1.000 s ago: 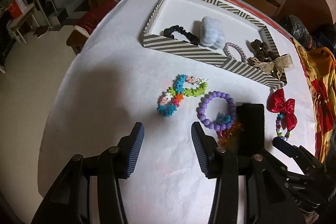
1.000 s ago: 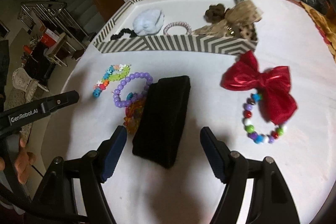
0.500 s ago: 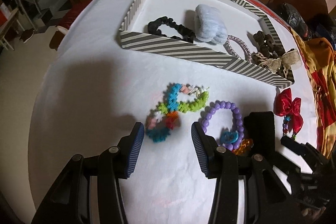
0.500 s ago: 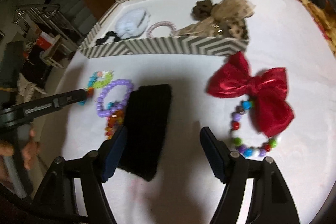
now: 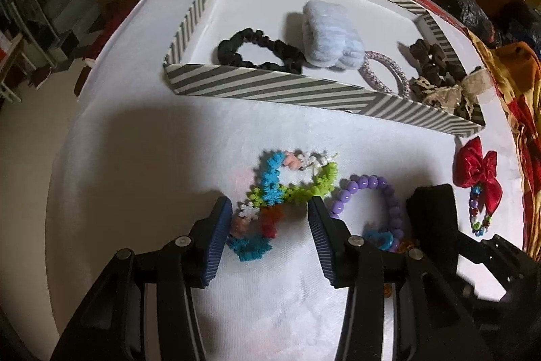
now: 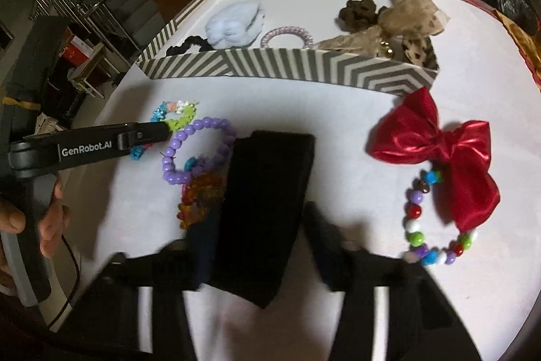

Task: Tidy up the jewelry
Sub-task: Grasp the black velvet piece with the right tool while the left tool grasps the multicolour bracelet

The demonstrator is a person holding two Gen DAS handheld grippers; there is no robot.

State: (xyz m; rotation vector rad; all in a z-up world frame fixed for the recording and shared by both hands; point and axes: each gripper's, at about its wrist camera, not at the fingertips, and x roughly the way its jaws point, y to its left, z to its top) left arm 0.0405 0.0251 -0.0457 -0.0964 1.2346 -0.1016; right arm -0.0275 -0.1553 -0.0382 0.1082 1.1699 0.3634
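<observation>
Fingers first: the left gripper (image 5: 267, 232) is standing with its ribbed blue pads (image 5: 216, 239) part-way apart, its jaws having just been closing, and the multicoloured bristly plastic bracelet (image 5: 280, 195) is lying between them on the white cloth; the left pad looks to be just at the bracelet's near loop, the right pad apart from it, so nothing is being gripped yet. The right gripper (image 6: 260, 246) is blurring in its own view, its jaws having just been closing around the near end of the black velvet rectangular pad (image 6: 263, 202); whether the pads are already pressing on it I cannot tell.

Just to the left of the black pad, the purple round-bead bracelet (image 6: 196, 148) and a small amber-orange bead cluster (image 6: 199, 198) are lying together, touching. To the right, the red satin bow with its loop of mixed coloured beads (image 6: 449, 164) is sitting well apart. All of these are resting loose on the round white-covered table (image 5: 135, 158).

Farther off, the grey-and-white striped cardboard tray (image 5: 270, 90) is already holding a black scrunchie (image 5: 257, 51), a pale blue fluffy scrunchie (image 5: 329, 38), a pink spiral hair tie (image 5: 385, 75), a dark brown scrunchie (image 5: 432, 60) and a beige lace bow (image 5: 449, 90). By my reading the sorting is about half done, with the loose pieces remaining.
</observation>
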